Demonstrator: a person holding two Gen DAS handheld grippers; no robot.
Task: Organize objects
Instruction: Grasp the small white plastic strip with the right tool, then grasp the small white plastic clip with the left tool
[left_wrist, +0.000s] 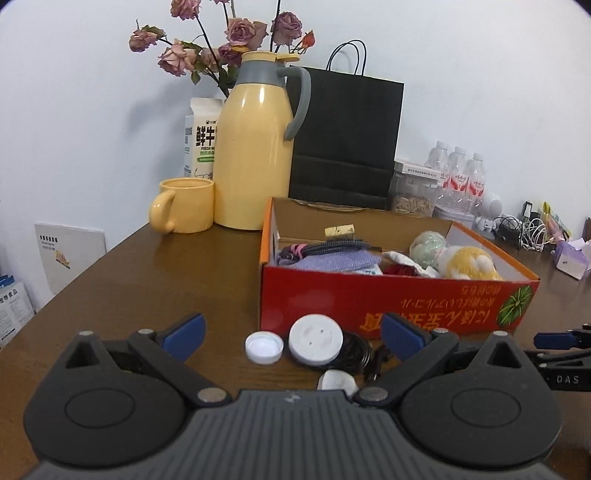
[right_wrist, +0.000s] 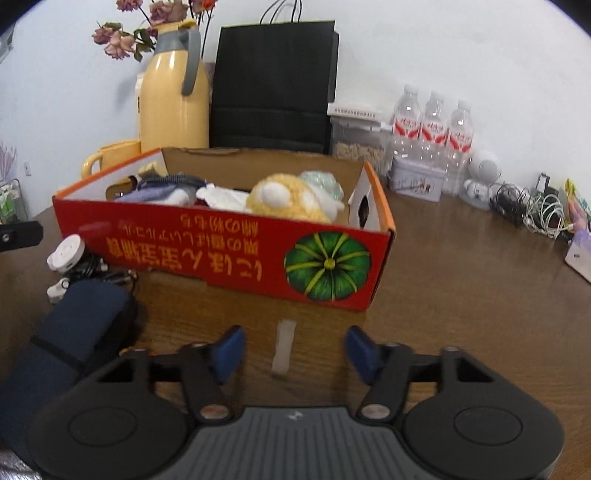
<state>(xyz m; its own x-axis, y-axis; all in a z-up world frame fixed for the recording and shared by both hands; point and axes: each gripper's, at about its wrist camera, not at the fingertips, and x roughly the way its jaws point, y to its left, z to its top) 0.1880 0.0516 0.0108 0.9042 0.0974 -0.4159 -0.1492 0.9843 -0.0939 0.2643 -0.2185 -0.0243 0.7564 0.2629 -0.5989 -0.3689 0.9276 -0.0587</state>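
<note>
Left gripper (left_wrist: 291, 338) is sitting spread wide, nothing pinched, with a cap (left_wrist: 264, 347), a white disc (left_wrist: 316, 339) and a black cable (left_wrist: 356, 353) lying between its fingers; the cable's half hidden under the disc, so it's hard to make out. Right gripper (right_wrist: 294, 350) is gaping too, a pale strip (right_wrist: 283, 346) lying untouched between its pads. Just beyond both, the red box (right_wrist: 236, 254) is holding a yellow plush (right_wrist: 286, 199), cloth bits and 1 green ball (left_wrist: 428, 243).
</note>
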